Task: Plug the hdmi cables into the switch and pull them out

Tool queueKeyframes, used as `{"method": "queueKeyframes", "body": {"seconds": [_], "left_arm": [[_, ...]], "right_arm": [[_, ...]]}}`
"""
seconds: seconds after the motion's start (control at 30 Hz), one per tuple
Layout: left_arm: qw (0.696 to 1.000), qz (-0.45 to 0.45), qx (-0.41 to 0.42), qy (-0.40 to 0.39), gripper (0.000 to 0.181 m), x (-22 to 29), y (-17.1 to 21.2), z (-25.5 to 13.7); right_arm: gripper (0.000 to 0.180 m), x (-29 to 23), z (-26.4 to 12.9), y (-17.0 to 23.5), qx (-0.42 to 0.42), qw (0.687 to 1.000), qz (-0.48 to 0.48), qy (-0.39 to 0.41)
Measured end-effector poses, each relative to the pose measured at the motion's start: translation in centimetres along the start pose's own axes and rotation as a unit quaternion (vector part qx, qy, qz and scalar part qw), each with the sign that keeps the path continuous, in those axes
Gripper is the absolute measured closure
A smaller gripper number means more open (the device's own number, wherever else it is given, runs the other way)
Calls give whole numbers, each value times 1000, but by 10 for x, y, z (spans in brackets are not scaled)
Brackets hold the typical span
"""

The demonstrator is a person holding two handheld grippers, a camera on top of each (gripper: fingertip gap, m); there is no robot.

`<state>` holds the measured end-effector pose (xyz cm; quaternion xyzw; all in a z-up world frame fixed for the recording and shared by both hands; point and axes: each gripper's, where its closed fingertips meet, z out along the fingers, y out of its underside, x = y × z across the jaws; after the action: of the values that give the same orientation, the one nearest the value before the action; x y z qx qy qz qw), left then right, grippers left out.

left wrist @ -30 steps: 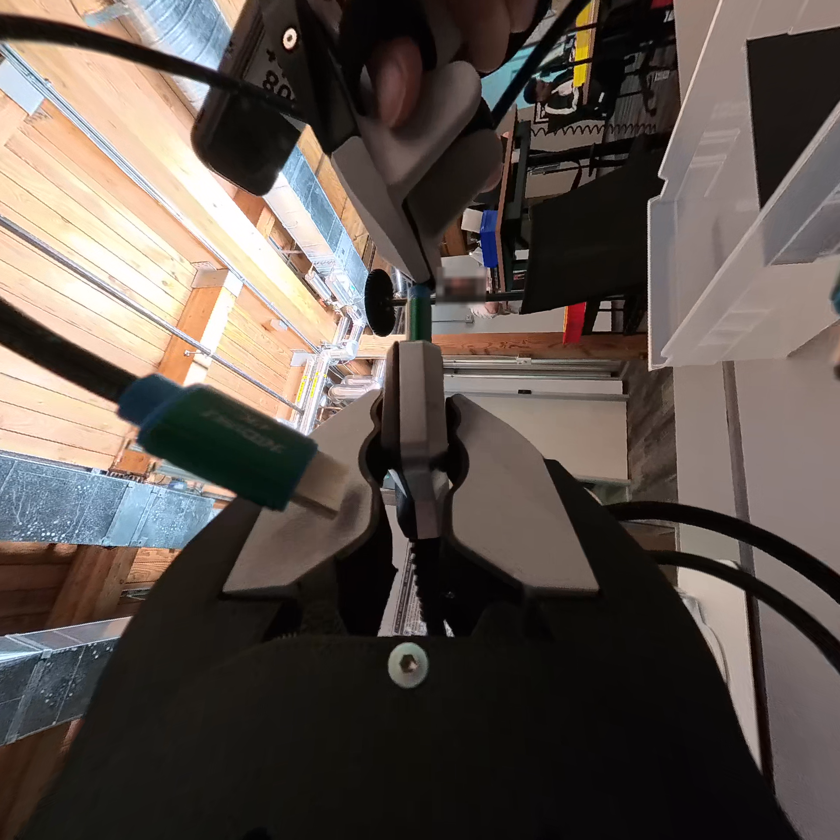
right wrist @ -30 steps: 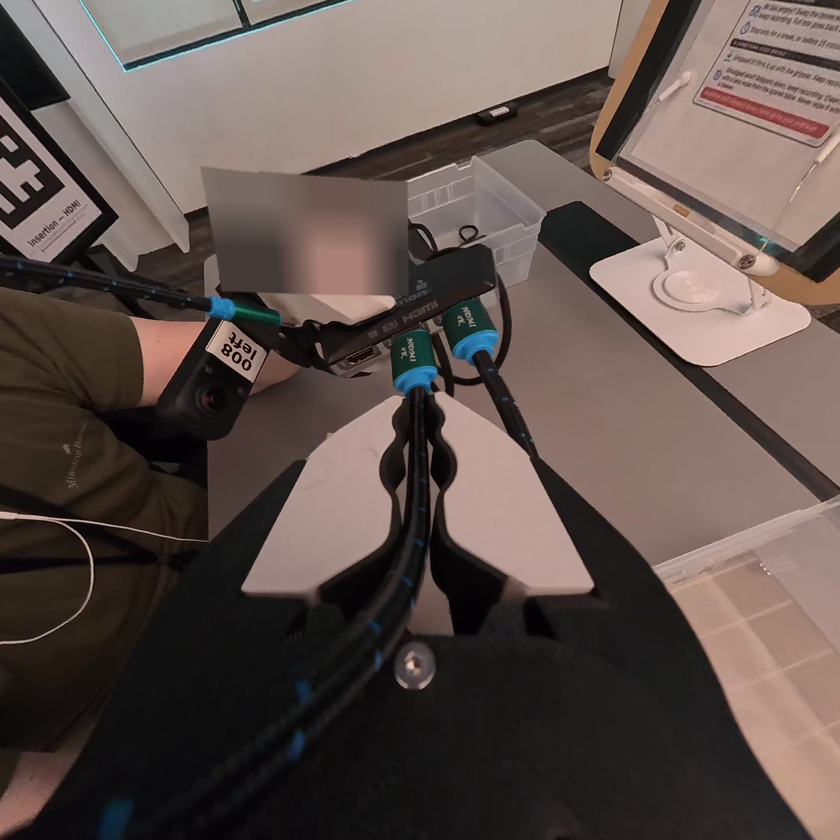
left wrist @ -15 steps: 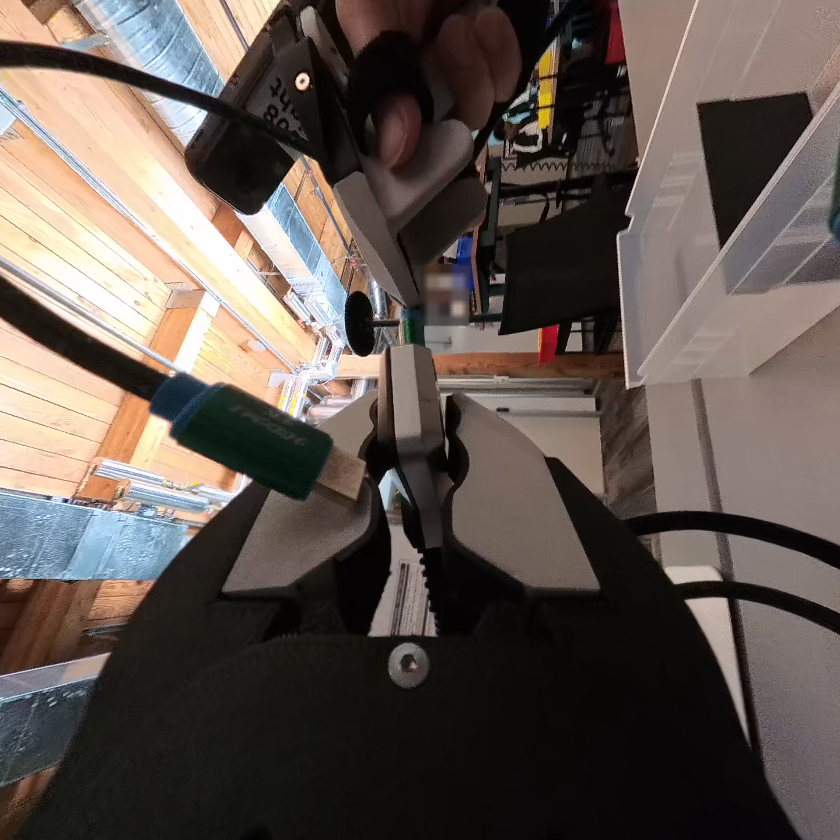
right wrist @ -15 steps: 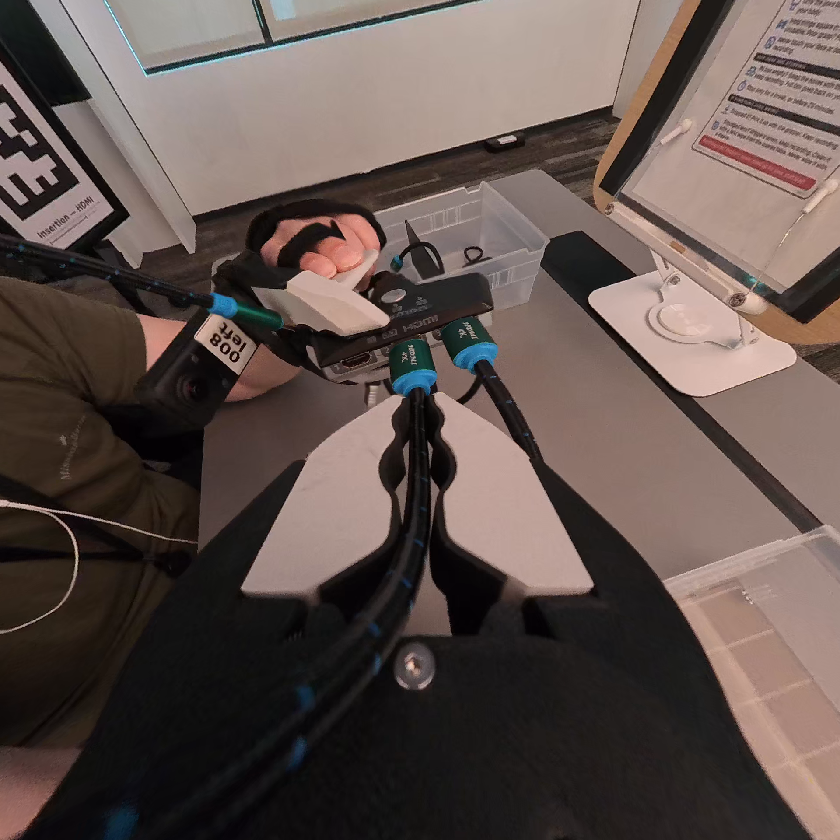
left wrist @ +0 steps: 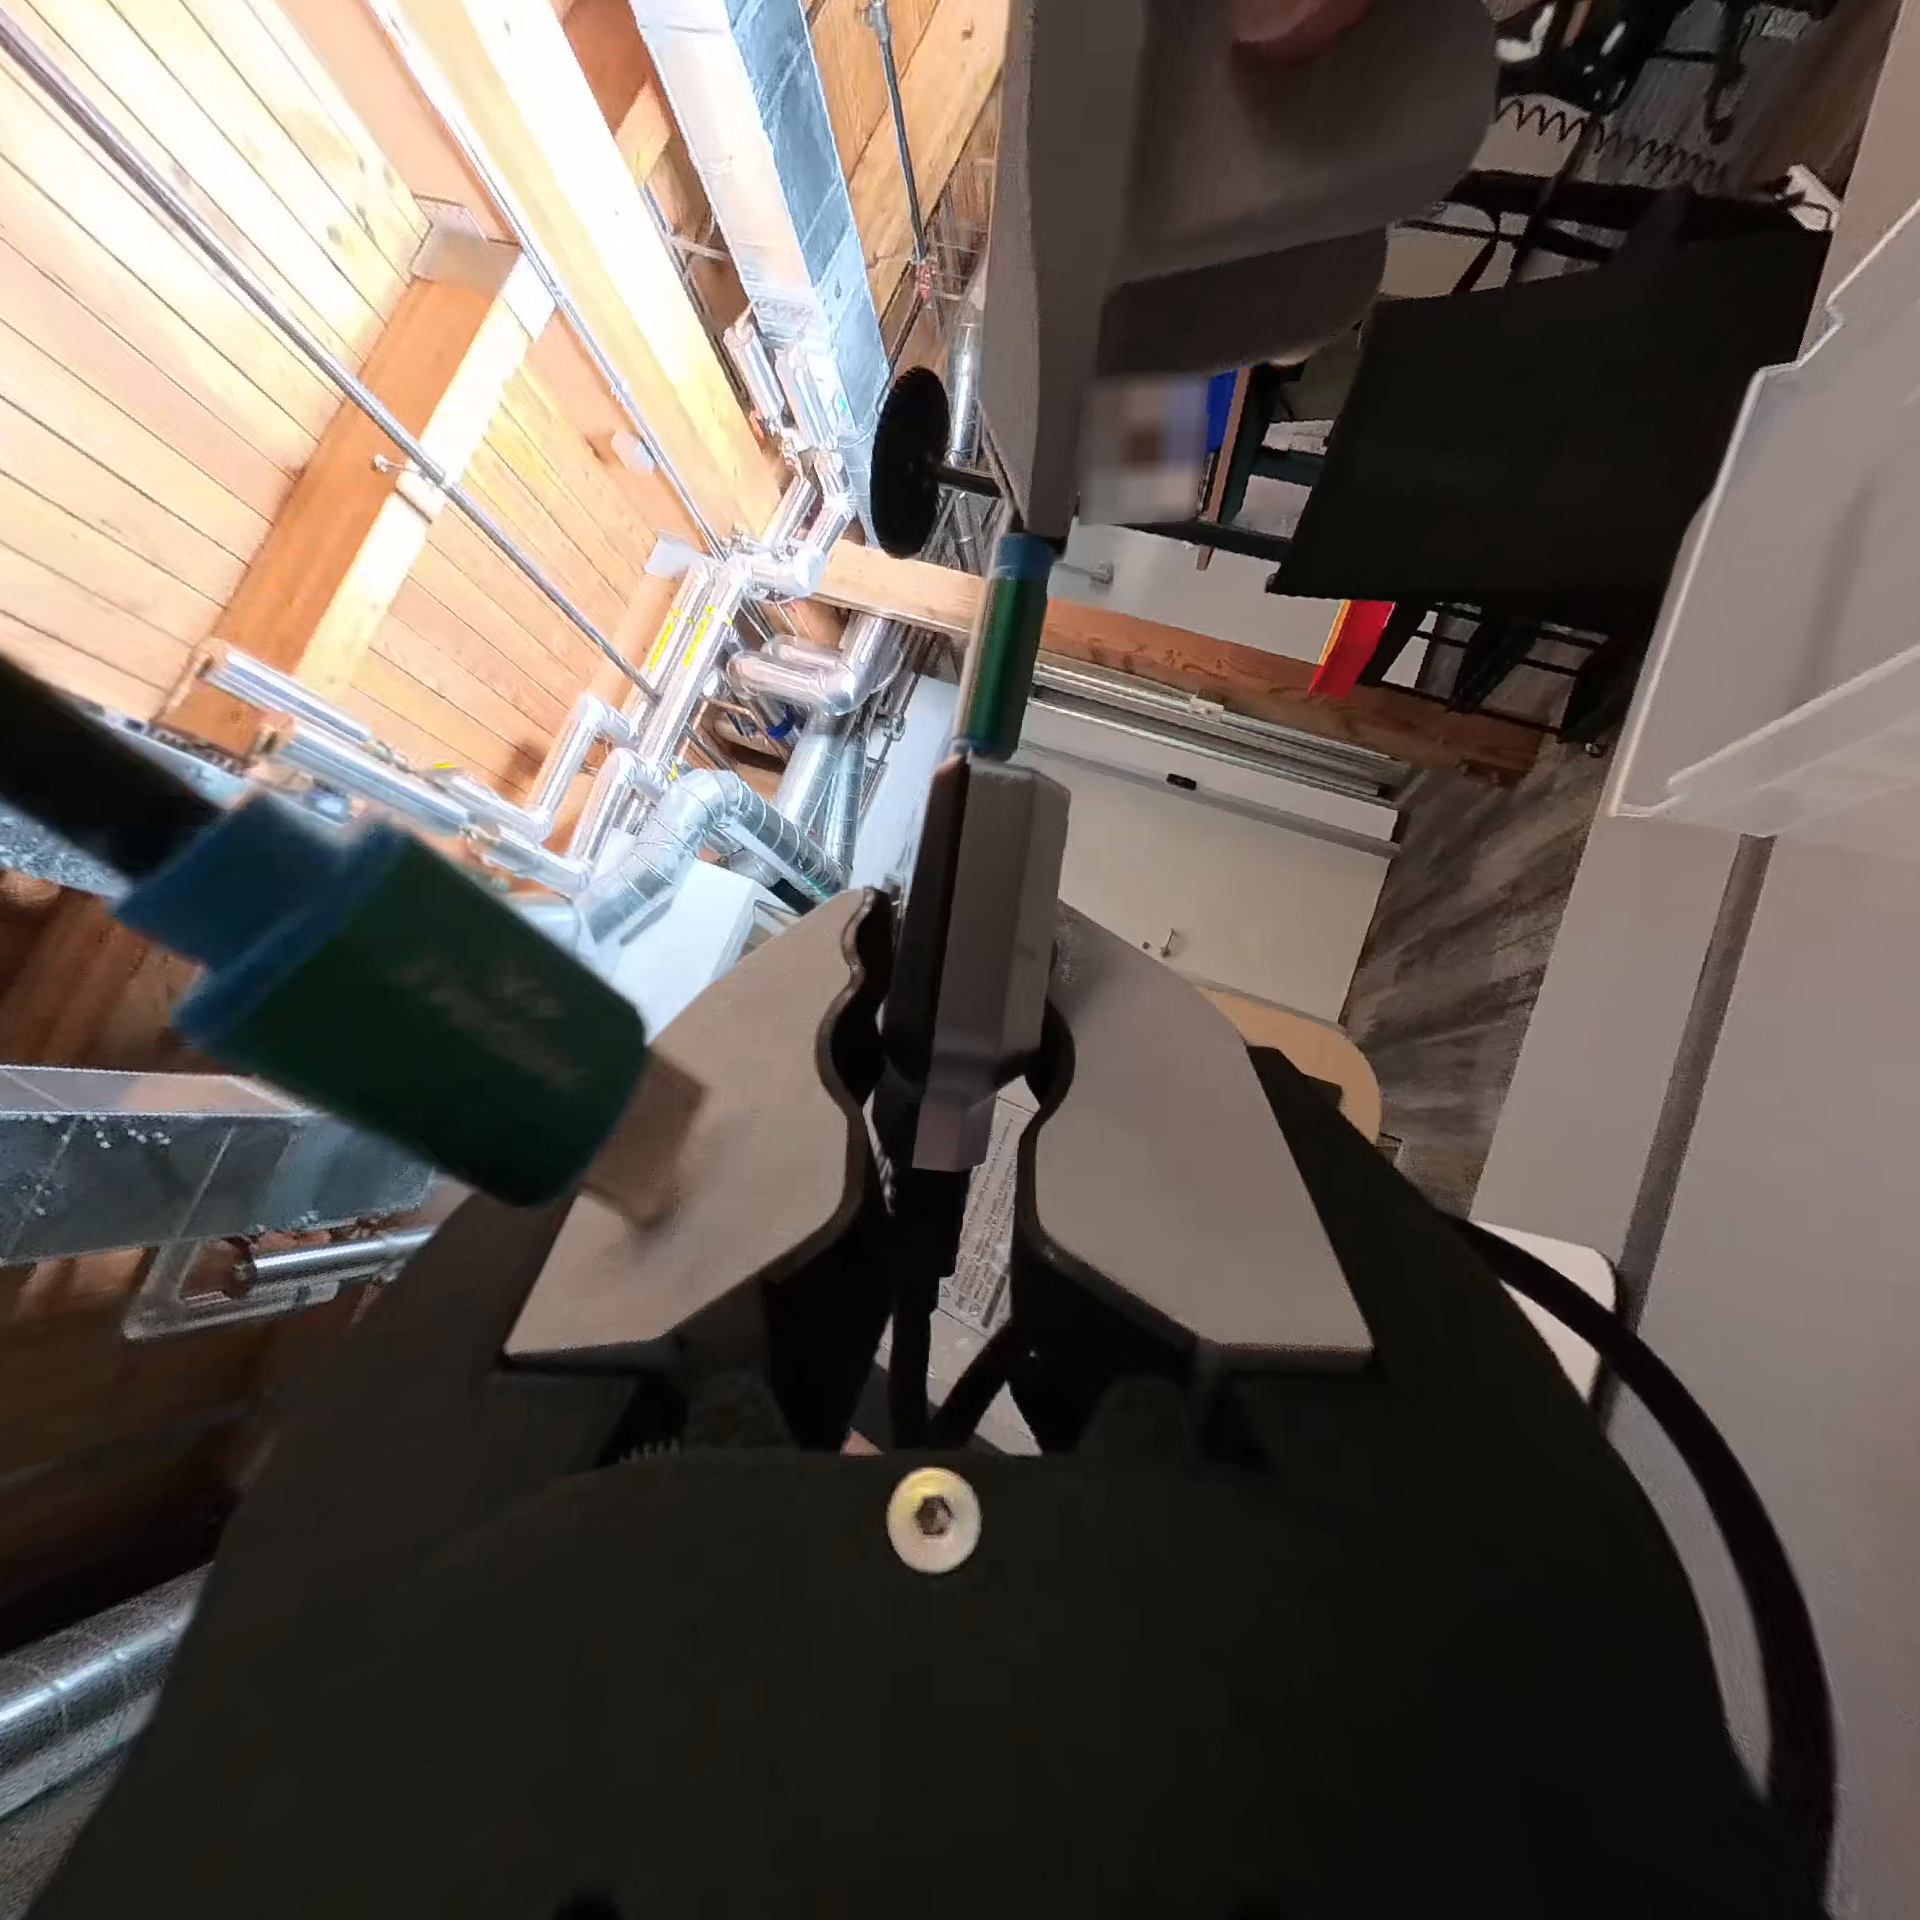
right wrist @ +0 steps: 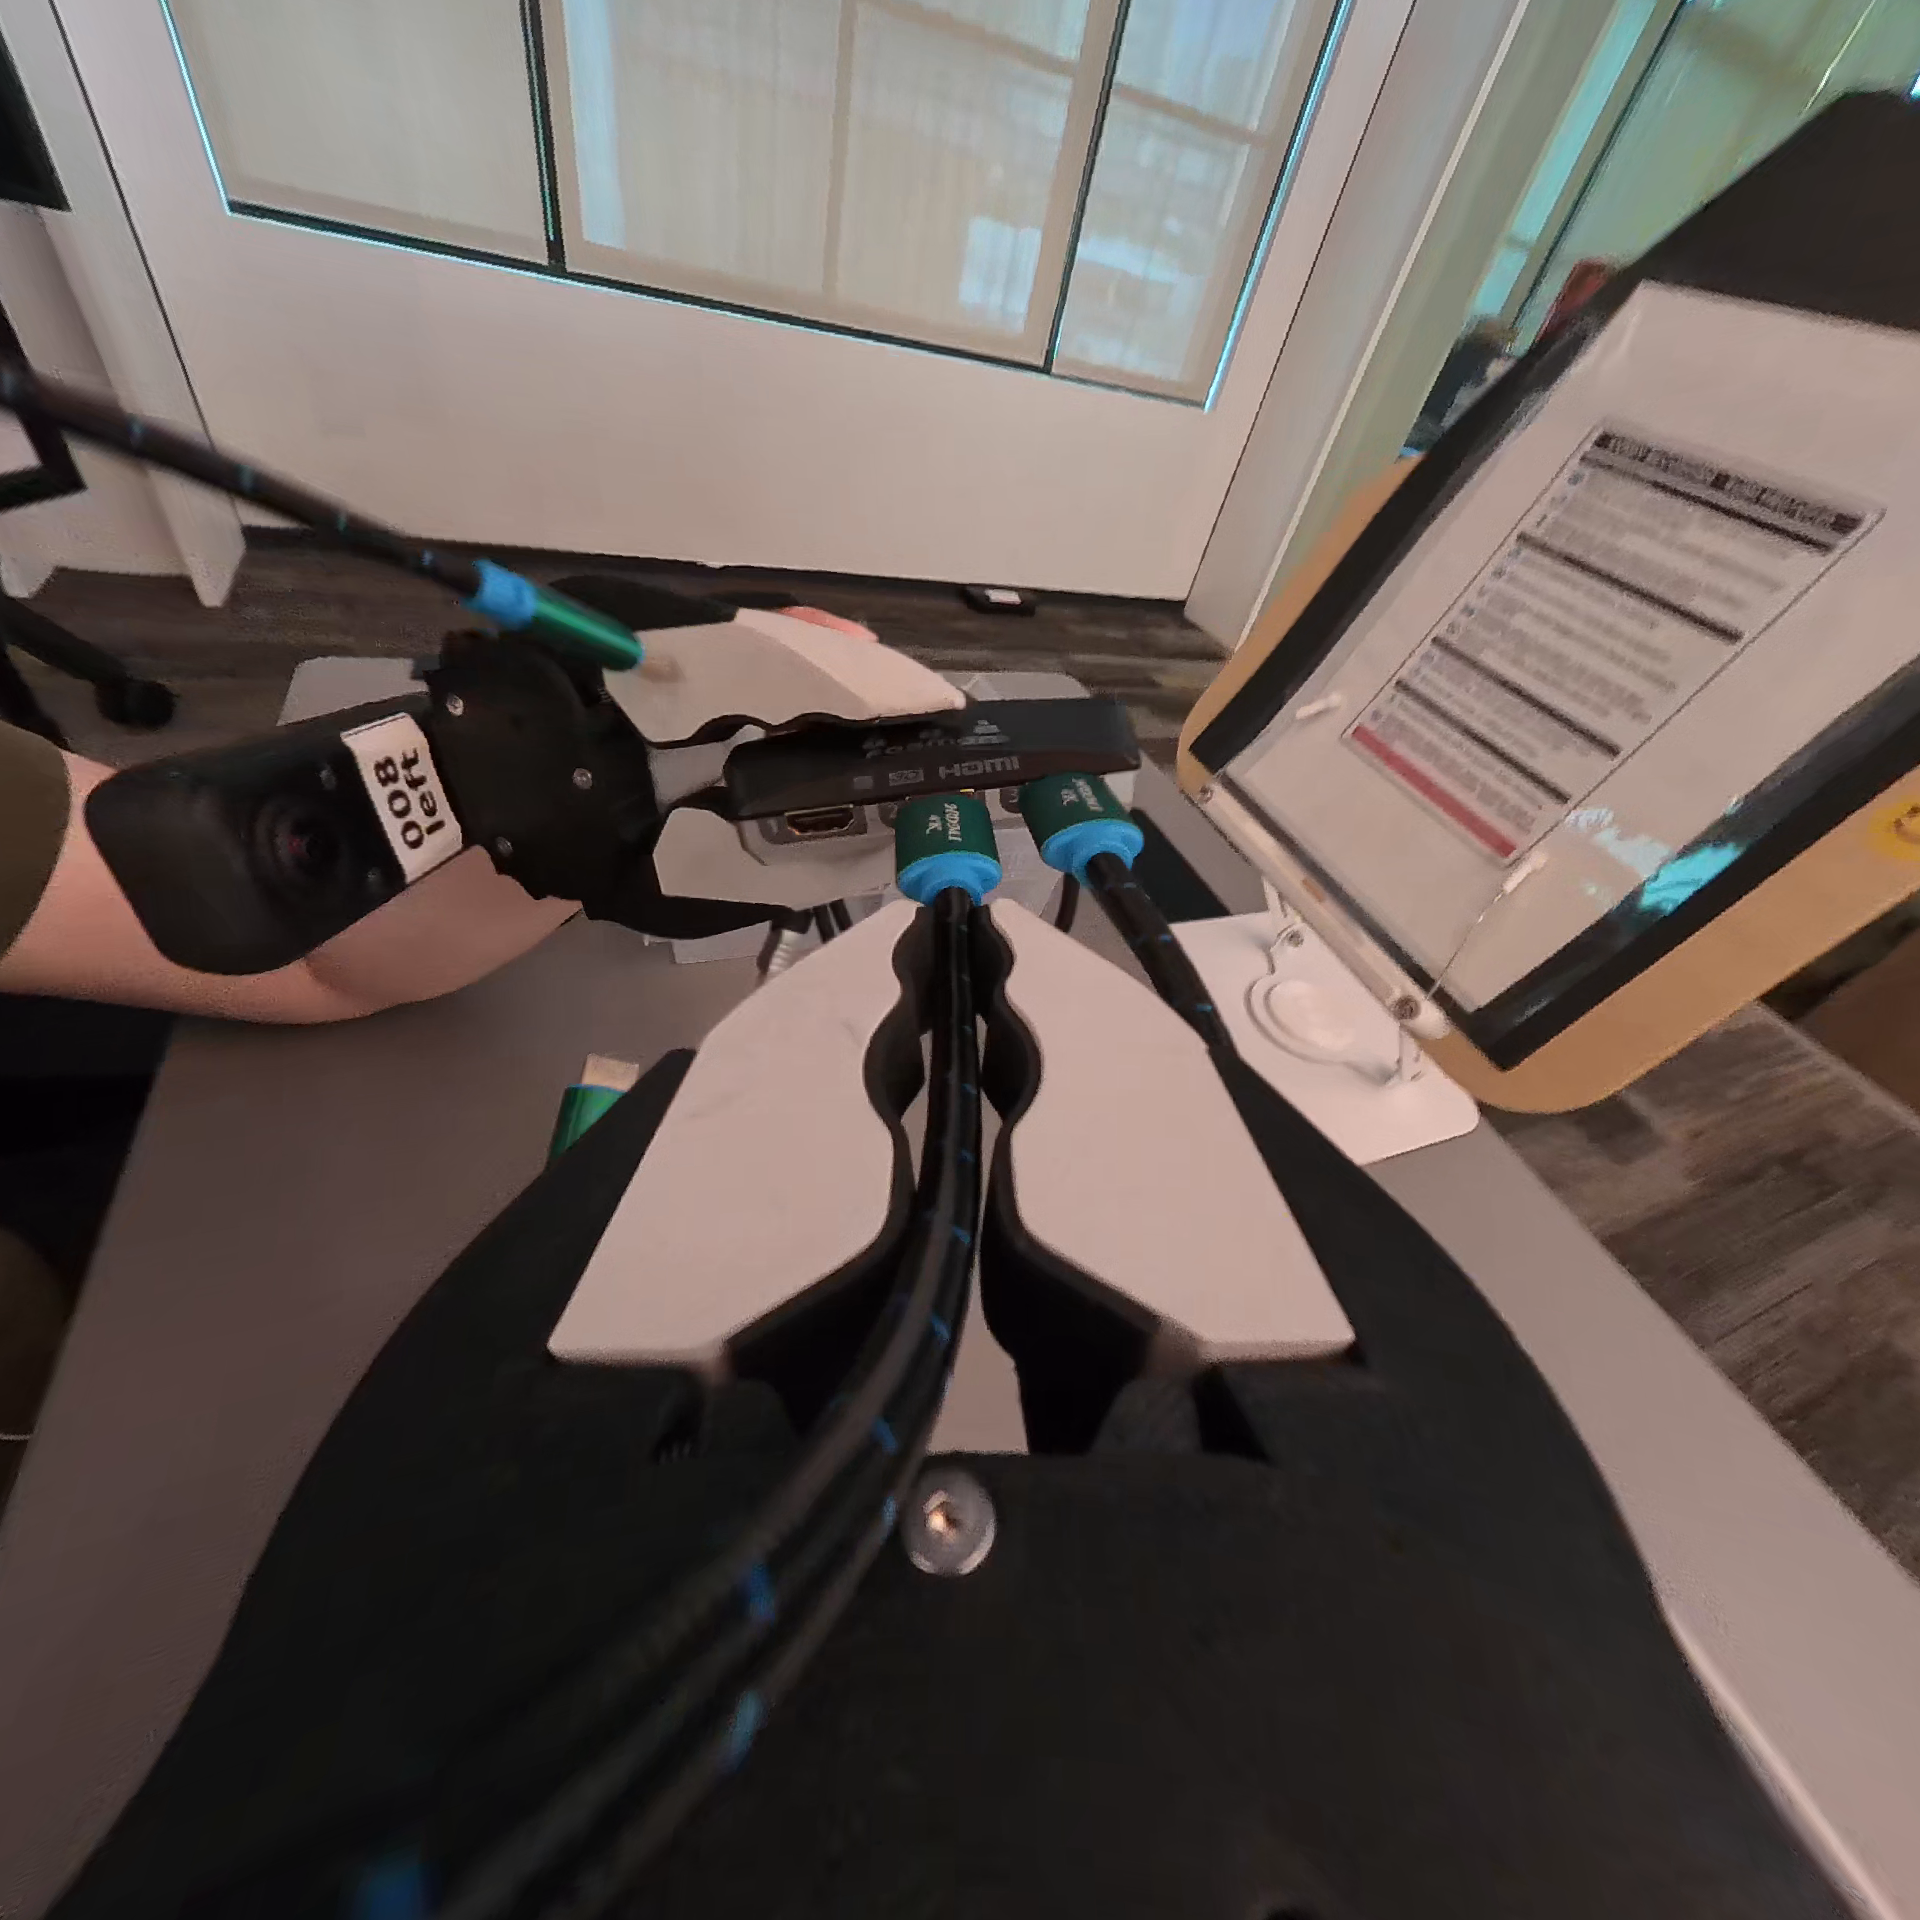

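Two cables [right wrist: 1023,821] plugged — switch [right wrist: 935,764] gripped.

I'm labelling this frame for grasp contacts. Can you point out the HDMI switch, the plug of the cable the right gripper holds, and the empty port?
HDMI switch [right wrist: 935,750]: right wrist view, black top face.
Held cable's plug [right wrist: 943,844]: right wrist view, green shell.
Empty port [right wrist: 824,823]: right wrist view, its opening.

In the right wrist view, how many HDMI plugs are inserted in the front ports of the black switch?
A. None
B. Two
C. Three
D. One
B: two green plugs, the middle plug and the right plug, sit in the switch, while the left port is open; the right gripper is shut on the middle plug's cable.
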<state>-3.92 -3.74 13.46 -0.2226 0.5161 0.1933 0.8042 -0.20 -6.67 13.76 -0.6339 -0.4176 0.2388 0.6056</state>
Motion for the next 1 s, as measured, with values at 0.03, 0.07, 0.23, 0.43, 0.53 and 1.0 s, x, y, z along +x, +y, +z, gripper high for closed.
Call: {"method": "queueKeyframes", "body": {"seconds": [0.03,0.07,0.23,0.43,0.53,1.0], "left_arm": [[1000,7,6,-7,159,-2,-1,-1],[1000,11,12,-14,159,-4,-2,-2],[999,23,44,-13,160,-4,-7,-8],[997,34,69,-22,161,-7,-16,-15],[997,35,71,-23,161,-5,-19,-15],[995,59,75,-14,162,-2,-28,-18]], "right_arm": [[172,-2,0,-3,6,1000,-4,-2],[172,-4,0,-5,11,1000,-10,-5],[173,-14,-1,-5,8,1000,-7,-26],[172,-23,-4,-7,9,999,9,-51],[172,-24,-6,-6,-9,999,-8,-30],[173,-26,-10,-7,-39,999,6,3]]}}
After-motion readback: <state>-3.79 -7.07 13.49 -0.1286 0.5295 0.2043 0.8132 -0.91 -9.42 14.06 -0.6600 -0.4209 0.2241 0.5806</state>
